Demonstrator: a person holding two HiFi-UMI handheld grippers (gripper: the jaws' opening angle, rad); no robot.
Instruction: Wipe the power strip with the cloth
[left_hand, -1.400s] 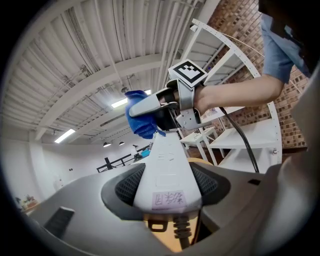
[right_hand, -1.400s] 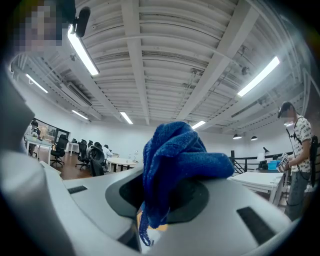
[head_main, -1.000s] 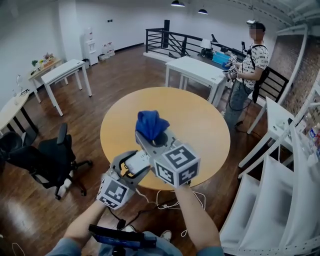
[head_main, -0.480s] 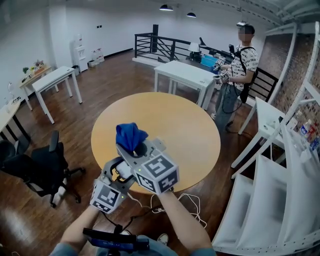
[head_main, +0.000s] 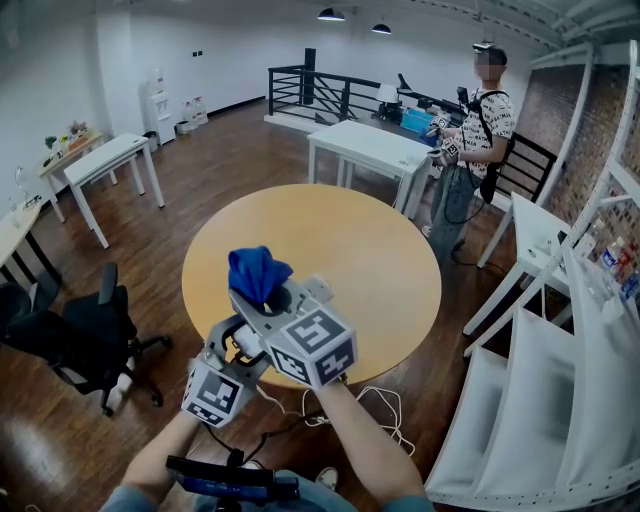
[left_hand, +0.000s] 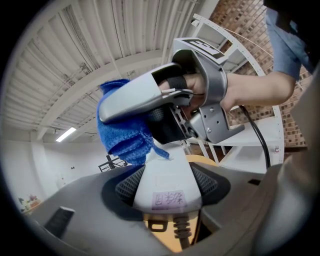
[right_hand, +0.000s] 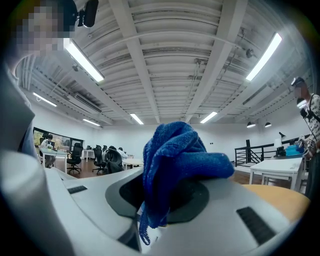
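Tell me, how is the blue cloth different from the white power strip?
The cloth is blue; the power strip is white. The cloth is soft and bunched up; the power strip is stiff and straight, with a cord. The right gripper clamps the cloth in its jaws, the left gripper the power strip. Both are held up in the air.

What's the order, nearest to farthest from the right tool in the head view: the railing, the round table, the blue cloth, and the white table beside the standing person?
1. The blue cloth, clamped in the right tool itself.
2. The round table, just below and ahead.
3. The white table, behind the round table, toward the right.
4. The railing, at the back of the room.
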